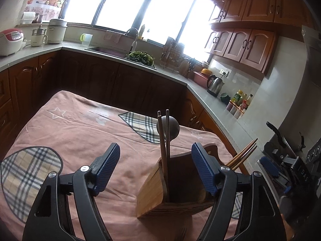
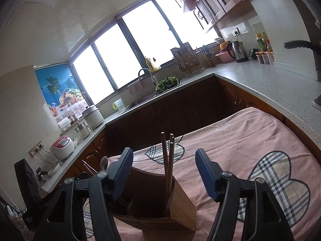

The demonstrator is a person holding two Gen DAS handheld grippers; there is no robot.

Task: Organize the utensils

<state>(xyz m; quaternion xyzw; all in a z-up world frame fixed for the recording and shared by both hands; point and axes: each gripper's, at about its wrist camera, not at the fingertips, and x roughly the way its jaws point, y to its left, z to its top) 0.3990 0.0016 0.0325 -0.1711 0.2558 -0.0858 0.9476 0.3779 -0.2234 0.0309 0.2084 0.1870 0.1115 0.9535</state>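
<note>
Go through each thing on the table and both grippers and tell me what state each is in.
left gripper: open, empty
right gripper: open, empty
wooden holder: upright on the pink cloth
chopsticks: standing in the holder
spoon: standing in the holder, bowl up

Kitchen: bright overexposed windows point(image 1: 144, 6) far, grey L-counter point(image 1: 202, 92), dark wood base cabinets point(image 1: 112, 80), reddish wall cabinets point(image 1: 250, 30) right, pink-clothed table point(image 1: 80, 132) near.

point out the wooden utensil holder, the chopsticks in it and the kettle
wooden utensil holder point(image 1: 152, 197), left wrist view, front wall
chopsticks point(image 2: 170, 160), right wrist view, mid shaft
kettle point(image 1: 215, 84), left wrist view, steel body
</note>
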